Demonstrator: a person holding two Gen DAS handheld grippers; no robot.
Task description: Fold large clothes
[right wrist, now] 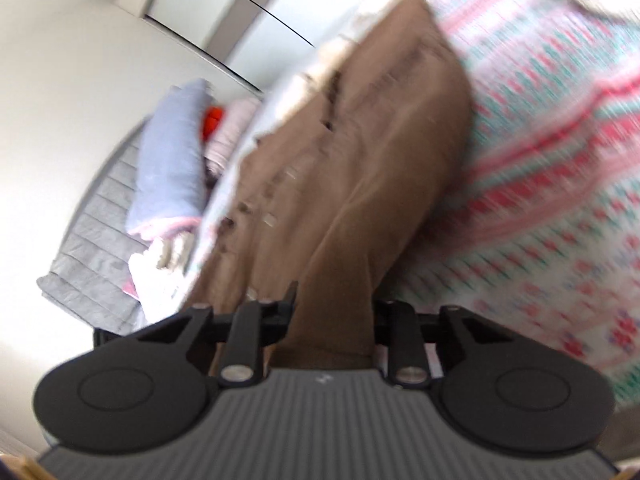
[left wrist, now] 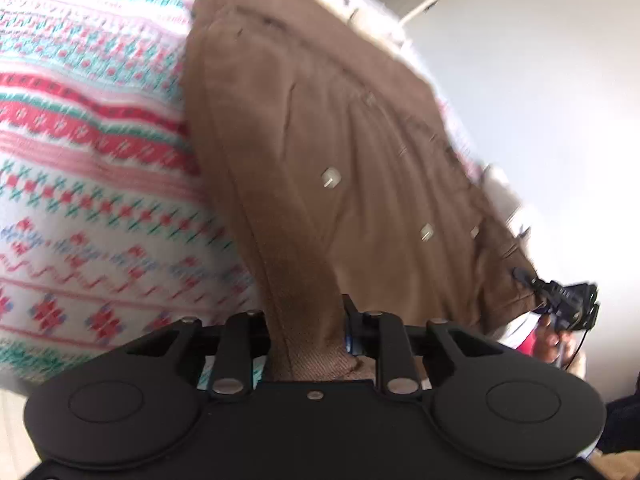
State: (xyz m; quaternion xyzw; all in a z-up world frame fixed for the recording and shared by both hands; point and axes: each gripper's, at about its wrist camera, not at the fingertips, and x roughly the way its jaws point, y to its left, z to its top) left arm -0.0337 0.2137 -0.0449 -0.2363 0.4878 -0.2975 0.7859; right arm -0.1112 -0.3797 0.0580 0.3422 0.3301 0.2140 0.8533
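A large brown button-front garment hangs stretched above a bed with a red, green and white patterned cover. My left gripper is shut on one brown edge, the cloth bunched between its jaws. My right gripper is shut on another edge of the same garment, which runs away from it over the patterned cover. The right gripper also shows in the left wrist view at the garment's far corner. Both views are blurred by motion.
A pile of clothes, a pale blue one on top, lies on a grey quilted cover beside the bed. White walls and a closet door stand beyond.
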